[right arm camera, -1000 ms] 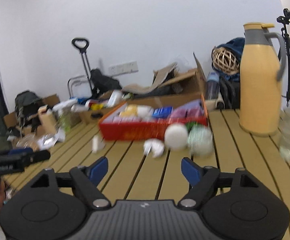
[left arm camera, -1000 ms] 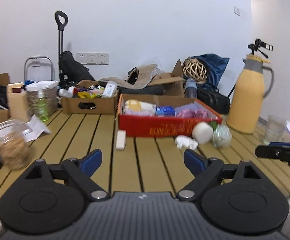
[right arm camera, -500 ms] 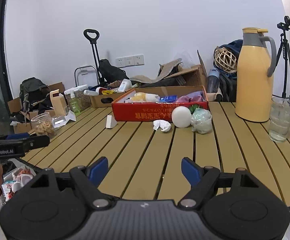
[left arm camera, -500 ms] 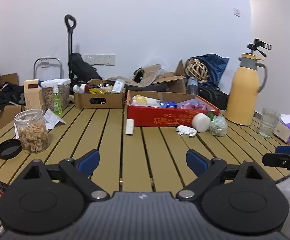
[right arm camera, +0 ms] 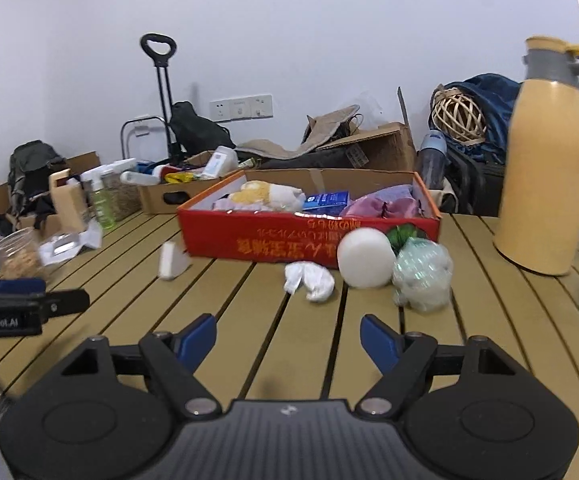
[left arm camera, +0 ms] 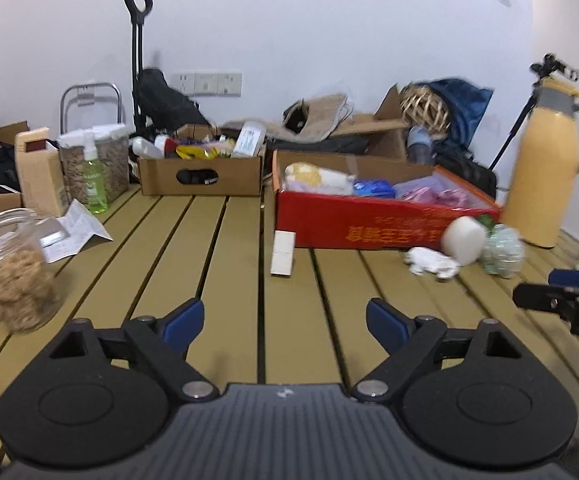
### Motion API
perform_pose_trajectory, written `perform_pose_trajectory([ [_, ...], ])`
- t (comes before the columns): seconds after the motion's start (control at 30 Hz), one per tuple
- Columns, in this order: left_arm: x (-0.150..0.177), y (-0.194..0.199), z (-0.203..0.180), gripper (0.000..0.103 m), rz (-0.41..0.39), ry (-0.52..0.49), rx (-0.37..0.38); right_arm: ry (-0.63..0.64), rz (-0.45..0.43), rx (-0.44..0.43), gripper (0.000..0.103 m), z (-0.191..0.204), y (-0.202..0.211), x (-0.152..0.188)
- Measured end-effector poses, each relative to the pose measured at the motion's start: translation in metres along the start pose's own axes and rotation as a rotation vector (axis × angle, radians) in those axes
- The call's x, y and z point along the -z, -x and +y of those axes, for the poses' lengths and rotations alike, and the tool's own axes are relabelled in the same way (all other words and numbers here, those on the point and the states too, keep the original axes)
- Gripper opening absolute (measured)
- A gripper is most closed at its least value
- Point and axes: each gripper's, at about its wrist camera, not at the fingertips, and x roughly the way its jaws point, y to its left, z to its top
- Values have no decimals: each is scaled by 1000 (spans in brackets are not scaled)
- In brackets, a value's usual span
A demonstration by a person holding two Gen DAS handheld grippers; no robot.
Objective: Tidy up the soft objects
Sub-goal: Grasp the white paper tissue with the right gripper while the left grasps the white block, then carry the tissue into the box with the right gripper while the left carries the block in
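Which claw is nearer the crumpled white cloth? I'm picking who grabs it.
Right. The right claw sits just before the crumpled white cloth; the left claw, closing empty, is farther off to the cloth's left.

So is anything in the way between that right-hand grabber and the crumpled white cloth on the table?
Nothing visible. Only bare table slats lie between the open right gripper and the white cloth. The white ball sits just beside the cloth.

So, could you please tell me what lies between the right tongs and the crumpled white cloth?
Only bare wooden slats of the table: the right wrist view shows nothing between the open right tongs and the cloth.
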Motion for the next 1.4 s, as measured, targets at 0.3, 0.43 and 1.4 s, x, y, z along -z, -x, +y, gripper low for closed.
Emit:
perform_pose_trajectory([
  [0.3,-33,-100,1,75,53,-40,17,-15,77,51,75,-4,-118,-34],
  [0.43,-35,-127,2,62,82,-30,35,11,131,87,60,4,-147,-32],
  [1.4,-1,48,-53,18,0,8,133,-43,-39,-169,9,-4,41,-3],
])
